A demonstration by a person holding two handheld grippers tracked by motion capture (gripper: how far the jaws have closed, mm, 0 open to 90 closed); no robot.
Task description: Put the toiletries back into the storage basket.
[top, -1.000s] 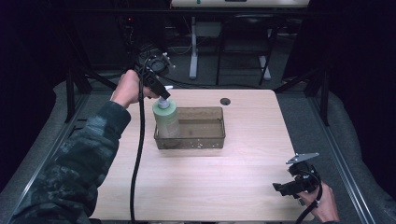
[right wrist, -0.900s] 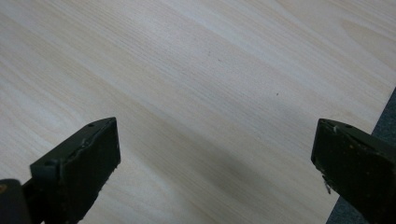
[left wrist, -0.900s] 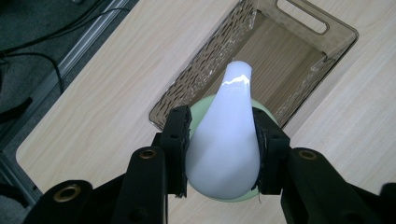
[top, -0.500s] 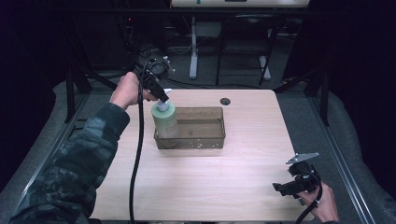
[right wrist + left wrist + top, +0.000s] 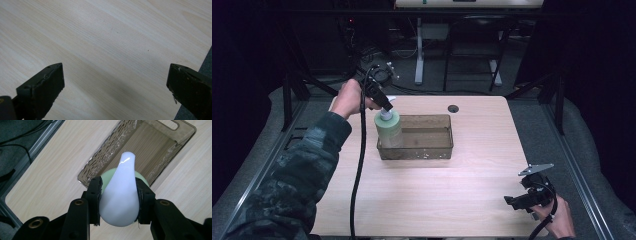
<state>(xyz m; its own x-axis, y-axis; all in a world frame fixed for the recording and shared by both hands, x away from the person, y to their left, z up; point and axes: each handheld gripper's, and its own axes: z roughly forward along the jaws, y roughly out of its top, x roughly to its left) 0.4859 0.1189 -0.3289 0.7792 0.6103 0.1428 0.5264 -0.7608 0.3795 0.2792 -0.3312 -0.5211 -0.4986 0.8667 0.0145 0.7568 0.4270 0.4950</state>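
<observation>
A pale green bottle (image 5: 388,129) with a white pump top (image 5: 120,192) hangs upright over the left end of a clear brownish bin (image 5: 434,149). My left gripper (image 5: 383,106) is shut on the pump top, its jaws pressed against both sides. The bottle's lower part sits inside the bin (image 5: 150,142); whether it touches the bottom is hidden. My right gripper (image 5: 515,200) rests low at the table's front right corner, open, with bare wood between its fingers (image 5: 42,90).
A small dark round hole (image 5: 453,108) marks the wooden tabletop (image 5: 432,195) behind the bin. Black cable (image 5: 360,165) trails from the left gripper down the table's left side. Metal frame legs and a grey floor surround the table.
The left gripper and the bottle have sunk slightly lower at the bin's left end. The right gripper has stayed put.
</observation>
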